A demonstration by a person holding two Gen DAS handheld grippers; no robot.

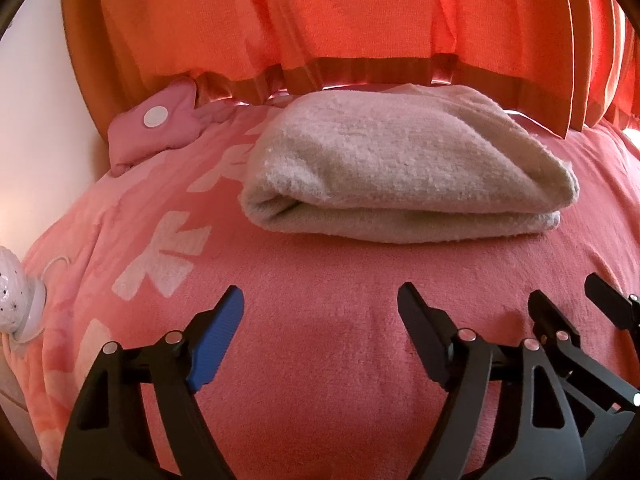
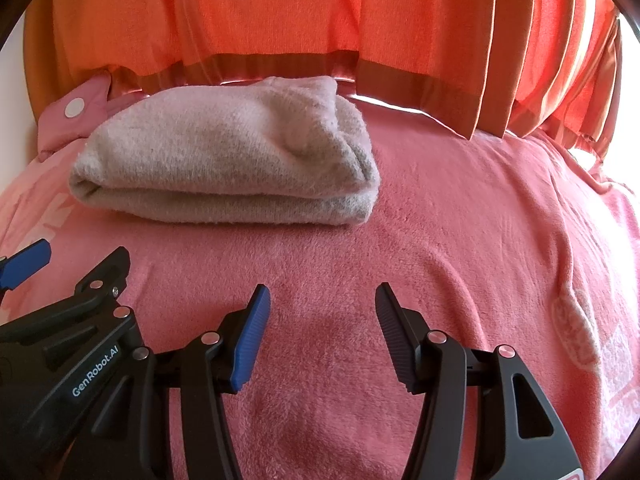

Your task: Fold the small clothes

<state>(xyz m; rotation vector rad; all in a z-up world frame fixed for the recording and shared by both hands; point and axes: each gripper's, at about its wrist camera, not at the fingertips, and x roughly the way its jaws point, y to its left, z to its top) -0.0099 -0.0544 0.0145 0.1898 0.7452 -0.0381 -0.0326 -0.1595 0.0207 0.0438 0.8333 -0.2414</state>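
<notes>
A grey fleecy garment [image 1: 404,176] lies folded in a thick flat bundle on the pink blanket [image 1: 328,320]. It also shows in the right wrist view [image 2: 228,160]. My left gripper [image 1: 320,308] is open and empty, a short way in front of the bundle. My right gripper [image 2: 322,308] is open and empty too, in front of the bundle's right end. The two grippers are side by side: the right gripper [image 1: 564,300] shows at the left view's right edge, and the left gripper [image 2: 76,256] at the right view's left edge.
Orange curtains [image 1: 360,20] hang just behind the bed. A pink soft item with a white dot [image 1: 156,128] lies at the back left. A white patterned object [image 1: 16,292] with a cord sits at the left edge. The blanket [image 2: 480,240] stretches to the right.
</notes>
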